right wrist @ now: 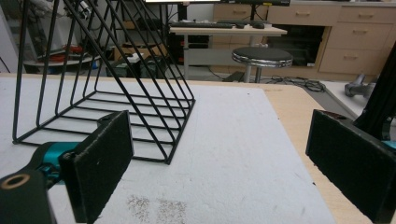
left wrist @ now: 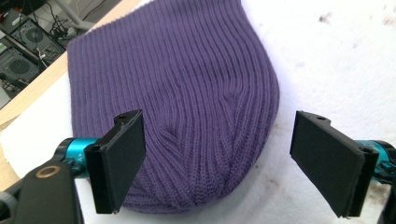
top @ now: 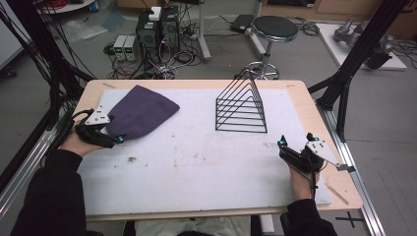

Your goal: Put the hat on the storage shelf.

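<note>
Both tools (left wrist: pixel 219 163) wide open, empty.

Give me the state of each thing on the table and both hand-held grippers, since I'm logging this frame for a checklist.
Purple knit hat: lying flat on the white mat, not gripped.
Black wire rack: upright, empty.
Left hand-held gripper: open, jaws either side of the hat's rounded end.
Right hand-held gripper: open, holding nothing, facing the rack.
White mat: spread flat, stained in spots.
</note>
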`<state>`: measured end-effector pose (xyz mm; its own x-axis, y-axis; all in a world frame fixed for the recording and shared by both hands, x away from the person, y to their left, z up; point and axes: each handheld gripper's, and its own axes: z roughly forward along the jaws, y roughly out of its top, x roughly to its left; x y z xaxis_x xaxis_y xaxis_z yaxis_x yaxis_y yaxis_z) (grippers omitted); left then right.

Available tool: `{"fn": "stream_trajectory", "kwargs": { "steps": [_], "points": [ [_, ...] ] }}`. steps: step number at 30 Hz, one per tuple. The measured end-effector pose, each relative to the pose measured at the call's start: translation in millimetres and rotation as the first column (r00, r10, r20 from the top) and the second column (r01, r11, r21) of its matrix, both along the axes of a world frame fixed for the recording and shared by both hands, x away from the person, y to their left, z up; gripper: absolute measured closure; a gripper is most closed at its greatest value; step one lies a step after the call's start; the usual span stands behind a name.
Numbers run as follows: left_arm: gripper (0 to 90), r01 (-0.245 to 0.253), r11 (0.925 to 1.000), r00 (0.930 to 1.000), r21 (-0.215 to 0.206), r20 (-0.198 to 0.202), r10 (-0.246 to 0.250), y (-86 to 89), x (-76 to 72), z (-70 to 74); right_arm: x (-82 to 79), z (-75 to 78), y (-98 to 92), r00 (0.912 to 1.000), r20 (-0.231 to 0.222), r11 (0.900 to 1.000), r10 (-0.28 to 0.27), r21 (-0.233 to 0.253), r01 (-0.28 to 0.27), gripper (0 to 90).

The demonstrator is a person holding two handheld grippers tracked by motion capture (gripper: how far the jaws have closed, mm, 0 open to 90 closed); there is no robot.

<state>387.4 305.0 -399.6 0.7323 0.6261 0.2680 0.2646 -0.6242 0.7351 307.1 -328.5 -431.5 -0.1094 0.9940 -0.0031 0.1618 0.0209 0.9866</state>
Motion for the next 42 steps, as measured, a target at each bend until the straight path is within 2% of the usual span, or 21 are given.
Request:
{"fn": "stream_trajectory", "kwargs": {
  "steps": [4,5,9,15,20,22,25,28,31,36,42],
  "points": [
    [18.9,0.024,0.9975,0.9996,0.066,-0.019,-0.022,-4.4,0.6,-8.1,0.2,-0.1,-0.1,1.0000,0.000,1.000,0.003,-0.002,-0.003,6.8],
    [19.0,0.036,0.9948,0.9990,0.095,-0.028,-0.034,-5.4,1.2,-9.7,0.2,-0.1,0.0,1.0000,-0.001,1.000,0.003,0.000,-0.003,6.8],
    [19.3,0.032,0.9884,0.9994,0.148,-0.017,-0.029,-7.8,3.5,-16.0,0.8,-0.4,0.1,1.0000,-0.001,1.000,0.003,0.007,-0.003,6.8],
    [20.1,0.020,0.9848,0.9991,0.172,-0.040,-0.013,-5.0,9.0,-22.9,0.7,-0.5,0.1,1.0000,-0.001,1.000,0.004,0.007,-0.004,6.8],
    [20.1,0.017,0.9885,0.9990,0.150,-0.043,-0.010,-4.7,12.2,-25.0,0.8,-0.4,-0.2,1.0000,-0.004,1.000,0.005,0.008,-0.005,6.8],
    [20.1,0.019,0.9907,0.9980,0.134,-0.062,-0.011,-3.5,13.8,-26.2,0.9,-0.5,-0.2,1.0000,-0.005,1.000,0.005,0.008,-0.005,6.8],
    [20.1,0.004,0.9956,0.9974,0.094,-0.071,0.002,-1.2,16.6,-27.3,0.8,-0.5,0.1,1.0000,-0.002,1.000,0.005,0.009,-0.005,6.8],
    [19.8,0.002,0.9967,0.9964,0.081,-0.085,0.005,1.2,18.6,-28.8,0.9,-0.5,0.2,1.0000,-0.006,1.000,0.007,0.009,-0.007,6.8],
    [19.6,0.003,0.9955,0.9943,0.095,-0.107,0.007,1.5,21.0,-33.1,1.0,-0.6,0.2,1.0000,-0.006,1.000,0.007,0.009,-0.007,6.8],
    [18.2,-0.004,0.9972,0.9935,0.074,-0.113,0.012,1.3,23.7,-35.4,1.2,-0.7,0.7,0.9999,-0.008,1.000,0.008,0.013,-0.008,6.8],
    [18.1,-0.015,0.9991,0.9889,0.040,-0.147,0.021,5.2,26.6,-37.6,1.5,-0.6,1.4,1.0000,-0.003,1.000,0.009,0.017,-0.009,6.8]
  ]
}}
